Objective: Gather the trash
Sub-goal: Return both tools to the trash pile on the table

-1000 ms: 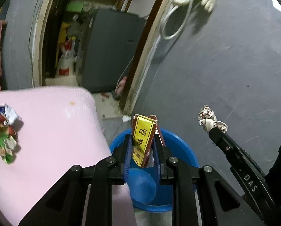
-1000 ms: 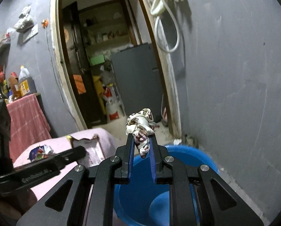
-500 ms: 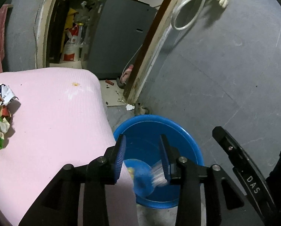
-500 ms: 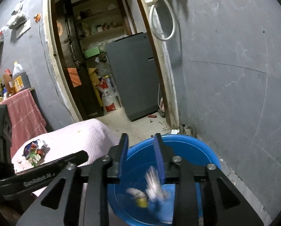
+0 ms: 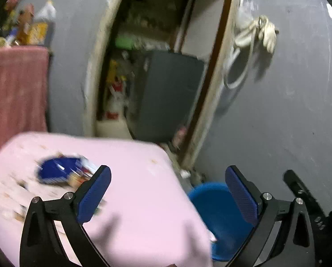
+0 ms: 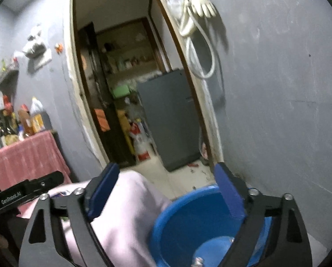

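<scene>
A blue plastic basin (image 5: 219,213) stands on the floor beside the pink-covered table (image 5: 143,200); it also shows in the right wrist view (image 6: 188,222), with a bit of trash at its bottom (image 6: 198,261). My left gripper (image 5: 168,191) is wide open and empty, above the table's right edge. A crumpled blue wrapper (image 5: 61,172) lies on the pink cover, left of my left finger, blurred. My right gripper (image 6: 166,189) is wide open and empty, above the basin's near rim.
A grey wall (image 6: 277,111) rises right of the basin, with a hose and glove (image 6: 199,11) hung on it. A doorway (image 6: 132,89) opens ahead onto a grey fridge (image 6: 170,118). A red-covered shelf with bottles (image 6: 25,151) stands at the left.
Both grippers dropped their trash into the blue basin and opened wide. The left gripper has swung left, so the table and the blue wrapper now lie ahead of it.
</scene>
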